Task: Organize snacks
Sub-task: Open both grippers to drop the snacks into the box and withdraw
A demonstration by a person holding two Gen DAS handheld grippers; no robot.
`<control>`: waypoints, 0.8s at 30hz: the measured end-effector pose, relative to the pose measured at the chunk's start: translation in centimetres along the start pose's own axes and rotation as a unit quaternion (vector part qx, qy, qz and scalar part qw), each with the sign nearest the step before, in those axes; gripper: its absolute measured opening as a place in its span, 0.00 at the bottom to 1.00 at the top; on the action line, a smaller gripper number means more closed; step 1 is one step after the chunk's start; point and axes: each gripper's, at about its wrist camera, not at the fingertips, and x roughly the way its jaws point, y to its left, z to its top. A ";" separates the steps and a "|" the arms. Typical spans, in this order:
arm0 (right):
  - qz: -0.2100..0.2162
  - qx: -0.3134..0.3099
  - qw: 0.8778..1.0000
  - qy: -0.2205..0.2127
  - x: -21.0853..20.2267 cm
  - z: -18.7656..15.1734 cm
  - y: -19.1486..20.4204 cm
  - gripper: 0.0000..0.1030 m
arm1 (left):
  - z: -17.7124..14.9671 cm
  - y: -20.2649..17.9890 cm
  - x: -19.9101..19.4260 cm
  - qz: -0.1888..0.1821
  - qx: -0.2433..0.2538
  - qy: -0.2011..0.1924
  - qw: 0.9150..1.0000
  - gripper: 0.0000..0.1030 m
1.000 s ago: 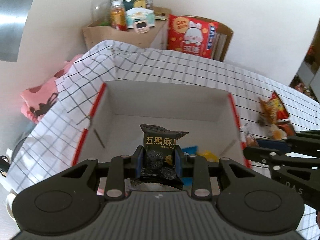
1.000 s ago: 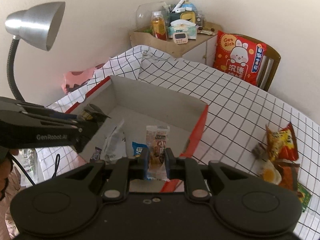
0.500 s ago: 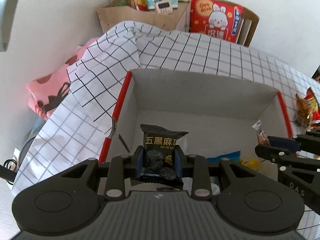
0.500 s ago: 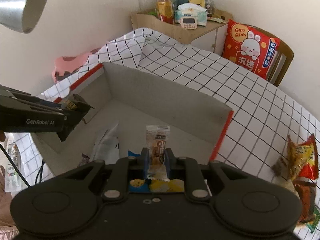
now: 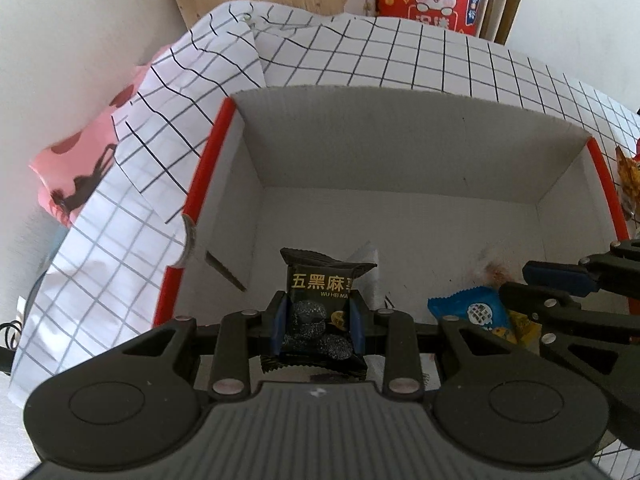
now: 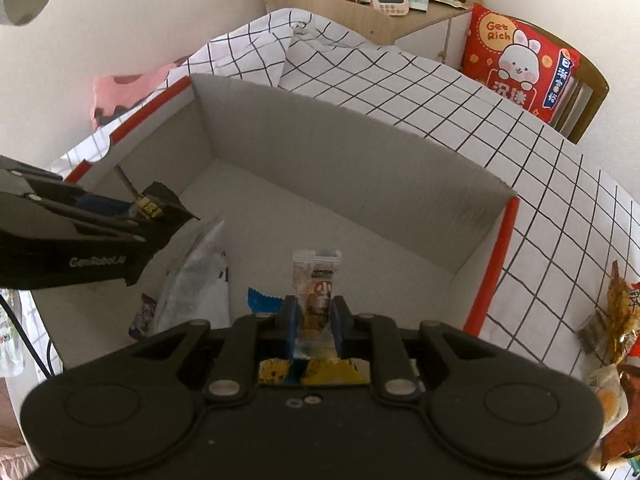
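My left gripper (image 5: 318, 312) is shut on a black snack packet (image 5: 322, 300) with gold lettering, held over the near left part of the open cardboard box (image 5: 400, 144). My right gripper (image 6: 314, 316) is shut on a clear-wrapped snack bar (image 6: 316, 284), held upright over the box (image 6: 360, 152) near its front. The left gripper also shows in the right wrist view (image 6: 160, 216), and the right gripper shows at the right edge of the left wrist view (image 5: 520, 284). A blue packet (image 5: 476, 308), a yellow packet (image 5: 520, 324) and a white bag (image 6: 196, 284) lie in the box.
The box has red edge strips and sits on a checked cloth (image 6: 480, 112). Loose snack packets (image 6: 616, 320) lie on the cloth at the right. A red rabbit cushion (image 6: 520, 64) rests on a chair behind, beside a wooden shelf (image 6: 360, 12) with clutter.
Both grippers have moved forward and down over the box, which now fills more of each view. Each keeps hold of its packet.
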 end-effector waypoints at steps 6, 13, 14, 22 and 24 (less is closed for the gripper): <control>0.003 0.005 1.000 0.004 0.1 -0.1 -0.2 0.25 | -0.3 0.2 0.0 -0.010 -0.011 -0.001 1.000 0.32; 0.014 0.010 1.000 -0.006 -0.9 -0.5 0.0 0.40 | -1.0 0.7 -1.0 -0.020 -0.030 -0.018 0.999 0.51; 0.014 0.011 1.000 -0.008 -1.2 -0.6 0.0 0.44 | -1.1 0.7 -1.2 -0.020 -0.031 -0.020 0.999 0.51; 0.017 0.023 0.999 -0.037 -3.7 -1.0 0.1 0.67 | -2.2 0.9 -3.6 -0.026 -0.039 -0.053 0.997 0.58; 0.019 0.026 0.998 -0.045 -4.6 -1.2 0.1 0.70 | -2.5 0.9 -4.3 -0.033 -0.043 -0.061 0.997 0.59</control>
